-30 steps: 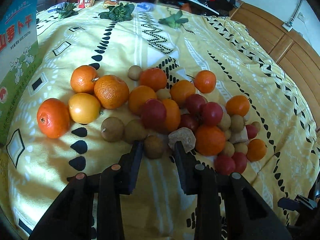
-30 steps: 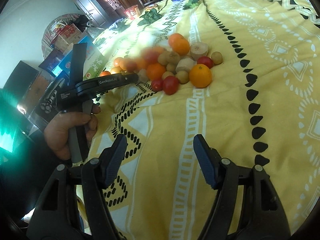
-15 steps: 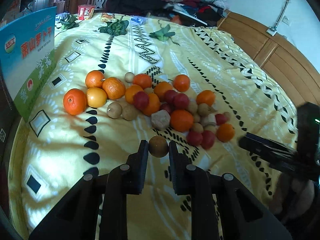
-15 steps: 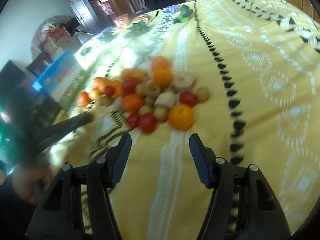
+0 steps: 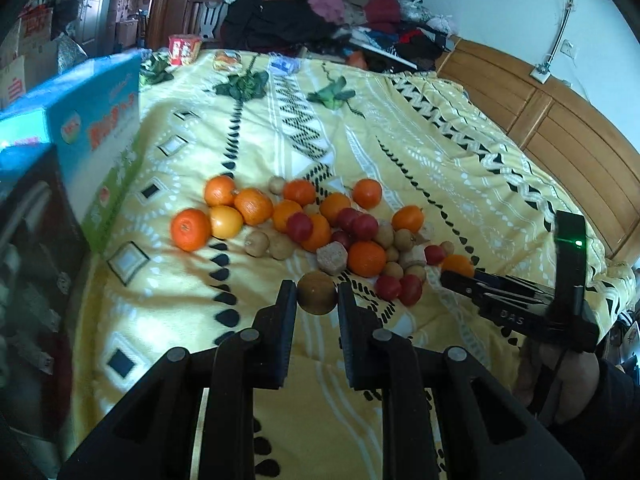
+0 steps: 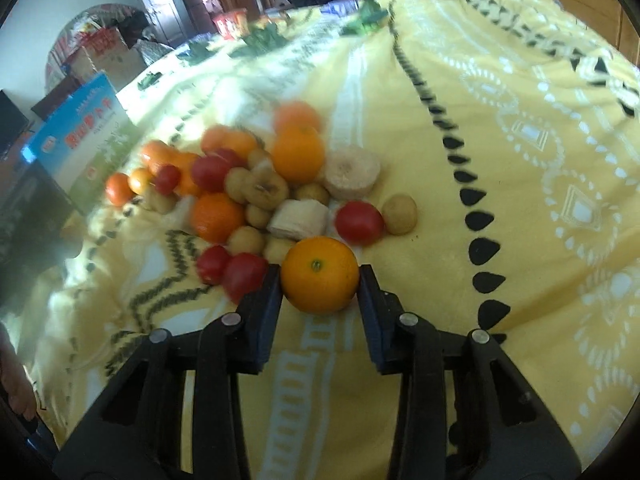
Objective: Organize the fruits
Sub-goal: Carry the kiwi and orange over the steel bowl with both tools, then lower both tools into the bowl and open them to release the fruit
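Black plastic tongs of the left gripper (image 5: pixel 317 300) pinch a small round brown fruit (image 5: pixel 317 293), held clear above the bedspread (image 5: pixel 420 152) at the near edge of the fruit heap (image 5: pixel 320 228). Across from it the right gripper (image 6: pixel 320 280) has its jaws closing on an orange (image 6: pixel 319 274), whose smooth skin sits between the two pads at the near corner of the heap; both pads look to be touching it.

That heap lies mid-bed on a soft yellow spread printed with white bands and rows of black teardrops. It mixes glossy oranges, red tomato-like fruits, dull tan balls and pale banana slices (image 6: pixel 352 174), all touching or just beside one another.

Bare cloth stretches wide to the right and toward the camera. On the left a blue-and-green carton (image 5: pixel 100 128) stands at the bed's edge, near the heap. Green leafy sprigs (image 5: pixel 242 85) lie well beyond the fruit. A wooden headboard (image 5: pixel 560 128) bounds the right side, and piled clothes (image 5: pixel 320 12) fill the far end.
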### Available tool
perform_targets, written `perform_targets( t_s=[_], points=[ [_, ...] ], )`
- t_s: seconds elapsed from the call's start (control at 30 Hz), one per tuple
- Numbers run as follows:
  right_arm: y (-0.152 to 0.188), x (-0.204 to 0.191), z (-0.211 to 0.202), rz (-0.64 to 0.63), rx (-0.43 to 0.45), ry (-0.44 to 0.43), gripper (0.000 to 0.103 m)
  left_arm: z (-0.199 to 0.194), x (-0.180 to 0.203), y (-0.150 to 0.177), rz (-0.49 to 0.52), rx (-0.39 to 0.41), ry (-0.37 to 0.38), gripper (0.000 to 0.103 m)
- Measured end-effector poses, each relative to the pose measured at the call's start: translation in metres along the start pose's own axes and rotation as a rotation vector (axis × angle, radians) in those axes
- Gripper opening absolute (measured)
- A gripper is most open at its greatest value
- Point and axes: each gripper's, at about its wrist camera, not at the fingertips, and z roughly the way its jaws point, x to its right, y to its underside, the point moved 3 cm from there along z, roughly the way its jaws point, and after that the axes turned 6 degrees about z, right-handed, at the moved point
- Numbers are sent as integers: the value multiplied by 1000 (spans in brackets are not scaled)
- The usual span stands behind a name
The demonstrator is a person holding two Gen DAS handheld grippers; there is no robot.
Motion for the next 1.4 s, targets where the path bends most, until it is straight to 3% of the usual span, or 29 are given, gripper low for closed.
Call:
perform_targets(
  t_s=[0.13, 0.33, 0.53, 0.67, 0.83, 0.97, 1.13, 1.4],
  points=[
    [-5, -29, -37, -19, 65, -51, 38, -44, -16, -7, -12, 72, -47, 20],
    [-22, -115, -82, -124, 149, -194, 38, -142, -62, -16, -68, 226, -156, 20],
    [-22, -246, -112, -312, 169, -399, 38, -239, -133, 7, -173, 322, -317, 20],
    [-2, -336, -112, -428, 121, -518, 38, -281, -187, 42, -257, 311, -451, 20],
    [35, -413, -96, -536, 22, -595, 38, -286, -242, 95, -352, 204, -578, 20],
    [71, -452, -79, -611, -60, -602, 38, -271, -266, 127, -405, 118, -598, 20],
    [90, -473, -60, -660, -125, -571, 38, -263, -270, 137, -407, 81, -613, 20],
    [95, -484, -44, -659, -159, -528, 38, -263, -277, 140, -386, 50, -645, 20]
  ],
)
